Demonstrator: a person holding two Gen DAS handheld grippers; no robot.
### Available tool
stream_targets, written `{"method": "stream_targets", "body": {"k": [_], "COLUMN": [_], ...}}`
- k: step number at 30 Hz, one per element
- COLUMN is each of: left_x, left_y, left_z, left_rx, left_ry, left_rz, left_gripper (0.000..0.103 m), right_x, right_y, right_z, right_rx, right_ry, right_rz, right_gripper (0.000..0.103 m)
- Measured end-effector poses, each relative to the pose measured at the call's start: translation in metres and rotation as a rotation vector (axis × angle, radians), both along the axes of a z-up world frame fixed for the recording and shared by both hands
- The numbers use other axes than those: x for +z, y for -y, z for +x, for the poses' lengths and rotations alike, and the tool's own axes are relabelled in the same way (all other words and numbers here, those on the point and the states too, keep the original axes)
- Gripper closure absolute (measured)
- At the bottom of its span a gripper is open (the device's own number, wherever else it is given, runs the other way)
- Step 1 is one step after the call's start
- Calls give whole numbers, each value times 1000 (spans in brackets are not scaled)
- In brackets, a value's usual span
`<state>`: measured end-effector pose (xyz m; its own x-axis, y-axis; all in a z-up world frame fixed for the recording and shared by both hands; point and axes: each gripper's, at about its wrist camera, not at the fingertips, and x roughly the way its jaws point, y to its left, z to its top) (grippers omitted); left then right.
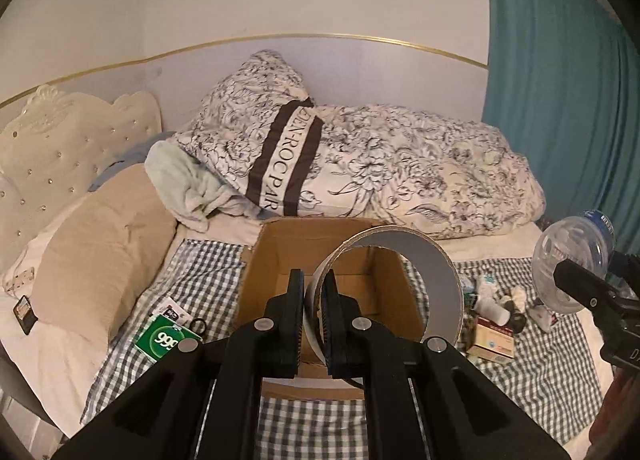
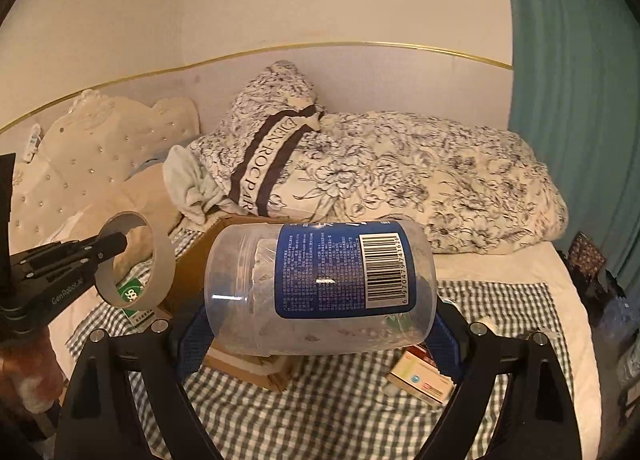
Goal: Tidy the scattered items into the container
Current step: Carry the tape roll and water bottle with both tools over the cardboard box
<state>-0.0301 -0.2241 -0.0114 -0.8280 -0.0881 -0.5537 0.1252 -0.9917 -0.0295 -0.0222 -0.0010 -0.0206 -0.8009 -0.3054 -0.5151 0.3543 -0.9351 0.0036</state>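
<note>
left wrist view: left gripper [image 1: 313,314] pinches the tape roll's [image 1: 404,256] wall, dangling it over the box [image 1: 256,260]. right gripper [image 2: 320,336] hugs a jar [image 2: 320,280] sideways, probably heading boxward too.

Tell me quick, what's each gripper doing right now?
Left gripper: shut on the tape roll, pinching its wall.
Right gripper: jaws wide, clamped on the clear plastic jar lying sideways.
</note>
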Motion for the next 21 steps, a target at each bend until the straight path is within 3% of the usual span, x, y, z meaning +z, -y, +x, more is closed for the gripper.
{"method": "stream_targets", "body": {"k": [10, 21], "left_x": [-25, -78], "left_y": [20, 37], "left_z": [-36, -90], "left_rx": [18, 20], "left_ry": [65, 200], "left_rz": [-24, -32], "left_gripper": [95, 95], "right_x": [-20, -54], "right_y": [33, 82], "right_z": [-38, -84], "right_rx": [37, 106], "right_ry": [32, 104], "right_rz": [3, 55], "right_gripper": [14, 14]}}
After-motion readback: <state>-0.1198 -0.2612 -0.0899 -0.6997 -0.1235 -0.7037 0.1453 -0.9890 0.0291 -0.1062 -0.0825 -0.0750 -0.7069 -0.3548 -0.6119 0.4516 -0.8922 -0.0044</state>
